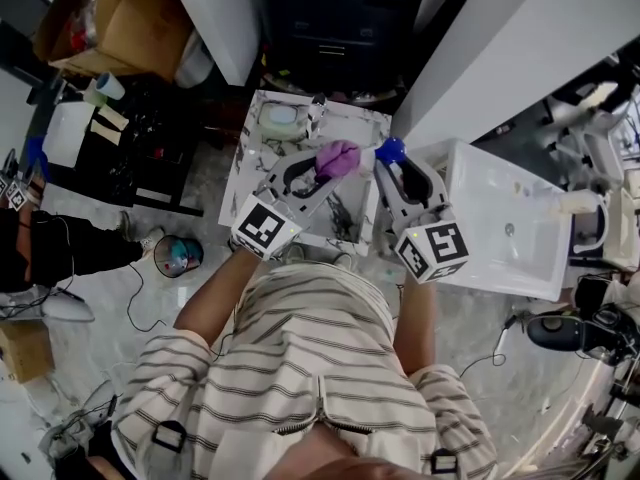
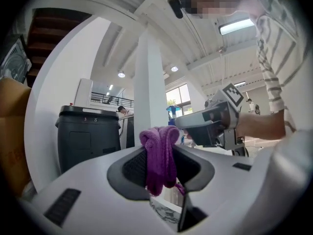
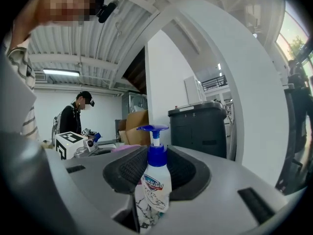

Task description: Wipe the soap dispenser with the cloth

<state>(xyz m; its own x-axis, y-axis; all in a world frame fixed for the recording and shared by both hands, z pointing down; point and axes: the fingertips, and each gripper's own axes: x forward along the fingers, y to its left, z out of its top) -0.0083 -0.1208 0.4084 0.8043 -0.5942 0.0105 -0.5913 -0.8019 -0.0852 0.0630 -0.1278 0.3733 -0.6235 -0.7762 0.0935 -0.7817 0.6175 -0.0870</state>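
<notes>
In the head view, your left gripper (image 1: pixel 318 171) sits just left of centre, its jaws clamped on the purple cloth (image 1: pixel 340 156). Your right gripper (image 1: pixel 395 168) is just beside it, closed around the soap dispenser (image 1: pixel 389 150), of which only the blue pump top shows. Cloth and pump top are close together, but you cannot tell from here whether they touch. Both are held over the marble-patterned tabletop (image 1: pixel 262 158), with a white sink basin (image 1: pixel 500 243) to its right. A cardboard box (image 1: pixel 130 18) fills the upper left corner.

In the left gripper view, the cloth hangs bunched at centre, pinched between the two jaw pads. Your right gripper shows at centre right. A dark bin (image 2: pixel 88 138) stands at left, next to a white column (image 2: pixel 149 92).

In the right gripper view, the dispenser stands upright at lower centre, a white bottle with a blue collar and pump. The jaws press on its sides. At left, the marker cube (image 3: pixel 68 145) of your left gripper shows, and behind it stands a person in dark clothes (image 3: pixel 73 117).
</notes>
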